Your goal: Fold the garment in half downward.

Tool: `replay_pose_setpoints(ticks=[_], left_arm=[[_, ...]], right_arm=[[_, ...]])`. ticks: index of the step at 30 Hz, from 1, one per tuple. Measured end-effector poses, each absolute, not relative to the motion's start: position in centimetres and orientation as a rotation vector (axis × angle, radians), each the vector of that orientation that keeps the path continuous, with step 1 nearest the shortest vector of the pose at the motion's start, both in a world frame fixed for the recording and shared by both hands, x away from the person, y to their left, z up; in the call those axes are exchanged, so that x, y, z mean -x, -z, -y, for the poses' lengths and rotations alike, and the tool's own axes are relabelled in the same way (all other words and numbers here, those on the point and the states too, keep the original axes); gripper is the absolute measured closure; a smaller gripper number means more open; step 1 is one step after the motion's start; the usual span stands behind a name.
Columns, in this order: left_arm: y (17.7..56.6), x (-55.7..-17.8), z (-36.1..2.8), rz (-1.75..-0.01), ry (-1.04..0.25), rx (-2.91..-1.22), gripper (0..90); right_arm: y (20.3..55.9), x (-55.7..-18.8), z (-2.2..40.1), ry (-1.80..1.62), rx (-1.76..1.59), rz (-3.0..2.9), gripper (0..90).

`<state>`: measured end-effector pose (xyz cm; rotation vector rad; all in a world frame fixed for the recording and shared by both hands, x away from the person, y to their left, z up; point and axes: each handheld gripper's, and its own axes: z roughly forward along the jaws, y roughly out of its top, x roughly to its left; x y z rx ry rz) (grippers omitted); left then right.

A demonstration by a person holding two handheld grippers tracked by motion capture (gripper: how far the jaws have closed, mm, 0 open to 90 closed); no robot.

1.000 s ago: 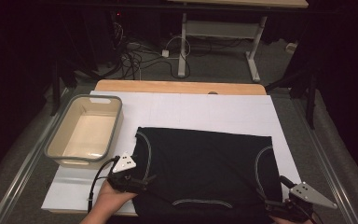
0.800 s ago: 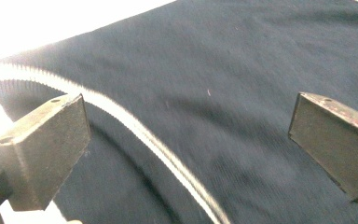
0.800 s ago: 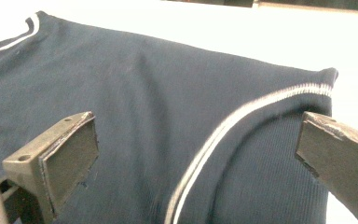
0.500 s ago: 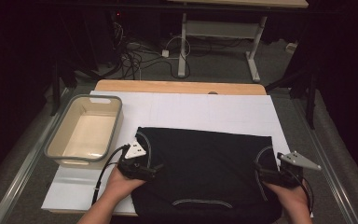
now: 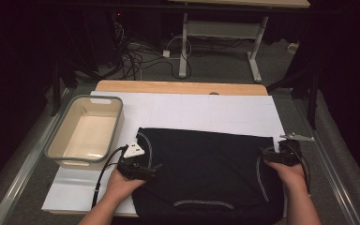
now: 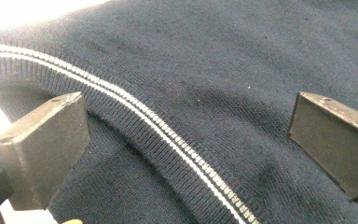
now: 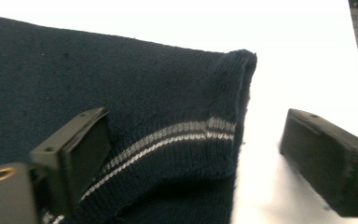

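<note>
Dark garment [image 5: 206, 173] flat on white sheet [image 5: 206, 112] over wooden table [image 5: 180, 87], dark room. Left gripper [image 5: 153, 168] apart; right gripper [image 5: 265, 157] apart, just been closing, astride garment's edge. Tub [image 5: 85, 132] beside.

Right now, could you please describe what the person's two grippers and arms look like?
Each hand holds a black gripper. The left gripper carries a pale three-cornered plate on top and trails a black cable. The right gripper has a grey plate. Both have blocky dark jaws. The forearms are bare, without sleeves.
</note>
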<state>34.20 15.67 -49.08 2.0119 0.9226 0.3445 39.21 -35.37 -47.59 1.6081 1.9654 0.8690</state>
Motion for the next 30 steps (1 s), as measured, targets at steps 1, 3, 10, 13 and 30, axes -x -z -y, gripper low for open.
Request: replay_pose_setpoints(ticks=[1, 3, 10, 13, 30], left_arm=[[49.1, -34.1, -15.7, -0.919, -0.353, -2.011, 0.0], [49.1, -34.1, -15.7, -0.916, -0.354, -2.016, 0.0], [49.1, -34.1, -15.6, -0.908, -0.356, -2.02, 1.4], [49.1, -34.1, -15.7, -0.912, -0.358, -2.017, 1.7], [47.1, -37.3, -14.8, -1.0, -0.455, -2.014, 1.1]], right_arm=[[47.6, -39.2, 35.3, -0.868, -1.604, -1.964, 14.6], [47.6, -39.0, 35.0, -0.885, -1.578, -1.971, 29.1], [47.6, -38.7, 35.0, -1.006, -1.511, -2.048, 65.1], [47.6, -38.7, 34.6, -1.03, -1.5, -2.079, 75.6], [47.3, -37.7, 37.6, -0.976, -1.45, -1.974, 80.5]])
